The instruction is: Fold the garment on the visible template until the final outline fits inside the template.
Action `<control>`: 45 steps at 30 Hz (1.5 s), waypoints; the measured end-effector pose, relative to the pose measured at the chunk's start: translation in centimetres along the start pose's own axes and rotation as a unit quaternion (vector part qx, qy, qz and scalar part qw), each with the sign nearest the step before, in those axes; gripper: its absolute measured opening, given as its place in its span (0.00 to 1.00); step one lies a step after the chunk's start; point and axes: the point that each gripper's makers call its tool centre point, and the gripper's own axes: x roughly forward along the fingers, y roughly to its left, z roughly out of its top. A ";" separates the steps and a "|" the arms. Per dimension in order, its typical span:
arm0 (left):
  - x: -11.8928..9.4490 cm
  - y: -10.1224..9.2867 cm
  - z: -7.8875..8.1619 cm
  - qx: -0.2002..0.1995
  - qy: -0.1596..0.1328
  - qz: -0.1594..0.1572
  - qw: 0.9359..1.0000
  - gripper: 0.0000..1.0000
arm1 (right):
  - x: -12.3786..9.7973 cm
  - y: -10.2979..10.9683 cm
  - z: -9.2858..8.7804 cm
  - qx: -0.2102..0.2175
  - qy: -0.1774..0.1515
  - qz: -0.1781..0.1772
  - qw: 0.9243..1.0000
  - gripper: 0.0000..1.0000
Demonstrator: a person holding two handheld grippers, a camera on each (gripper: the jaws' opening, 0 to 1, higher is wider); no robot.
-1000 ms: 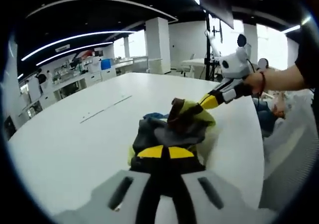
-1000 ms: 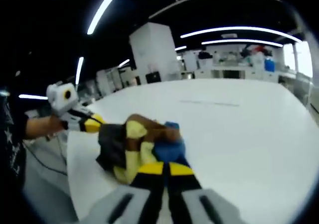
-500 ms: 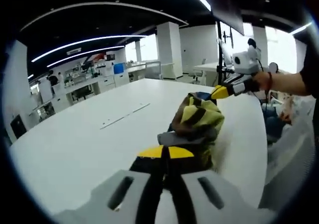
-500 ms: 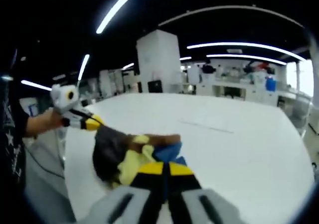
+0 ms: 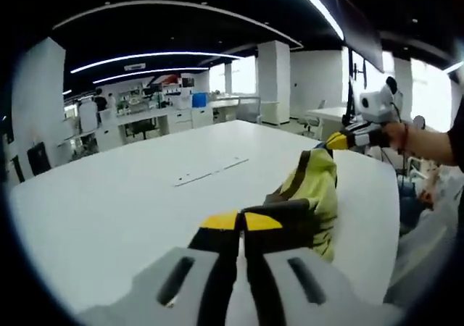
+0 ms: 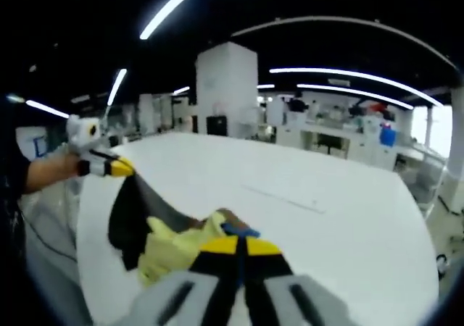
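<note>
A garment [image 5: 315, 185] of yellow-green, dark grey and brown cloth hangs stretched between my two grippers above the white table [image 5: 109, 210]. My left gripper [image 5: 241, 221] is shut on its grey edge. Coming in from the right, the right gripper [image 5: 335, 140] pinches the far top corner. In the right gripper view the garment [image 6: 170, 246] sags as a dark panel and yellow folds. My right gripper [image 6: 239, 245] is shut on a corner with a blue trim. At the left, the left gripper [image 6: 119, 168], held by a hand, grips the dark corner.
The broad white table [image 6: 348, 232] carries a thin line of marks [image 5: 210, 172] near its middle. Its curved edge [image 5: 391, 217] runs close by the garment, with floor beyond. A white pillar [image 6: 226, 87] and lab benches stand far behind.
Both grippers have risen and drawn apart, so the bunched garment has come up off the table and spread into a hanging sheet between them.
</note>
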 end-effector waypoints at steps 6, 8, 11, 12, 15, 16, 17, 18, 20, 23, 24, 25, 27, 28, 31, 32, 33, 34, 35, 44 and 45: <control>0.3 2.3 -0.1 -0.005 0.003 0.020 1.000 0.00 | 1.7 -1.5 0.8 0.004 0.002 -0.014 1.000 0.00; 0.5 3.3 -0.1 -0.005 0.004 0.026 1.000 0.00 | 2.4 -2.2 1.1 0.018 -0.003 -0.019 1.000 0.00; 0.9 4.3 -0.1 -0.007 0.005 0.036 0.999 0.00 | 3.4 -2.6 1.2 0.025 -0.001 -0.023 0.999 0.00; 1.0 4.6 -0.2 -0.009 0.005 0.038 0.999 0.00 | 4.1 -3.0 1.1 0.025 0.002 -0.026 0.999 0.00; 1.8 6.0 -0.5 -0.018 0.006 0.045 0.999 0.00 | 5.1 -3.5 0.8 0.033 0.009 -0.032 0.999 0.00; 2.0 6.5 -0.7 -0.018 0.010 0.048 0.999 0.00 | 5.7 -4.0 0.6 0.038 0.010 -0.036 0.999 0.00; 2.2 7.0 -0.8 -0.014 0.012 0.052 0.999 0.00 | 6.1 -4.2 0.5 0.043 0.012 -0.037 0.998 0.00; 2.4 7.4 -0.9 -0.012 0.012 0.058 0.998 0.00 | 6.5 -4.4 0.4 0.047 0.012 -0.039 0.998 0.00; 2.7 7.9 -1.1 -0.010 0.012 0.066 0.998 0.00 | 7.2 -4.9 0.1 0.059 0.015 -0.045 0.997 0.00; 3.8 8.7 -1.6 -0.016 0.016 0.079 0.997 0.00 | 8.4 -5.7 -0.3 0.060 0.021 -0.057 0.996 0.00; 4.0 8.9 -1.7 -0.017 0.019 0.082 0.996 0.00 | 8.8 -6.1 -0.5 0.063 0.023 -0.060 0.996 0.00; 4.4 9.4 -2.0 -0.016 0.021 0.086 0.996 0.00 | 9.0 -6.2 -0.6 0.064 0.024 -0.060 0.996 0.00; 4.9 10.0 -2.3 -0.018 0.023 0.090 0.996 0.00 | 9.7 -6.8 -1.0 0.075 0.027 -0.066 0.995 0.00; 5.3 10.3 -2.6 -0.021 0.025 0.092 0.995 0.00 | 10.1 -7.1 -1.3 0.081 0.030 -0.069 0.994 0.00; 6.0 10.9 -3.3 -0.020 0.034 0.098 0.994 0.00 | 10.9 -7.3 -2.0 0.086 0.036 -0.074 0.993 0.00; 6.2 11.1 -3.7 -0.021 0.037 0.099 0.994 0.00 | 11.2 -7.3 -2.1 0.087 0.038 -0.074 0.993 0.00; 6.6 11.4 -4.0 -0.027 0.041 0.100 0.994 0.00 | 11.6 -7.4 -2.5 0.090 0.042 -0.077 0.992 0.00; 6.7 11.6 -4.3 -0.031 0.042 0.100 0.994 0.00 | 11.8 -7.4 -2.7 0.090 0.045 -0.077 0.992 0.00; 6.9 11.6 -4.7 -0.036 0.044 0.102 0.993 0.00 | 12.2 -7.5 -3.0 0.091 0.047 -0.082 0.991 0.00; 8.6 13.2 -7.2 -0.030 0.075 0.126 0.989 0.00 | 15.0 -8.4 -5.9 0.101 0.068 -0.093 0.988 0.00; 8.8 13.4 -7.5 -0.027 0.080 0.127 0.988 0.00 | 15.1 -8.4 -6.3 0.104 0.071 -0.095 0.987 0.00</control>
